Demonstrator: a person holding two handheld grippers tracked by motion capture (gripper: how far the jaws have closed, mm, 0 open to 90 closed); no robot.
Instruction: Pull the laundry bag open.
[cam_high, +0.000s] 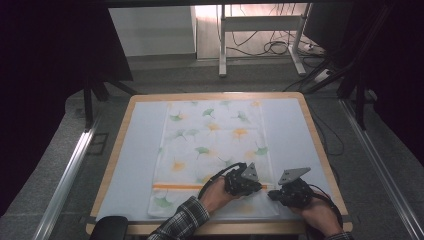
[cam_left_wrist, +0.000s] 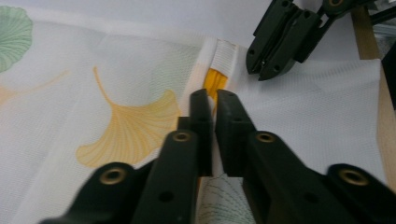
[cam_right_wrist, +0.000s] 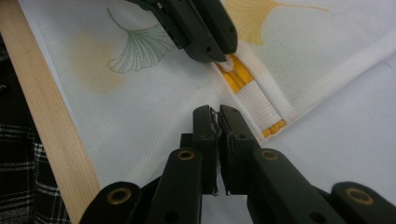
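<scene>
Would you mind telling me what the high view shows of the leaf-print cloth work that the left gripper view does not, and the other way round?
High view alone: the whole leaf-print cloth spread flat on the wooden-edged table, the person's plaid sleeve, and the floor with cables beyond.

Left gripper view alone: the weave up close, a large yellow leaf, and the white hem folded over the orange strip just past the jaw tips.

Both: the left gripper, shut at the cloth's near right part, with the right gripper close beside it, also shut.
</scene>
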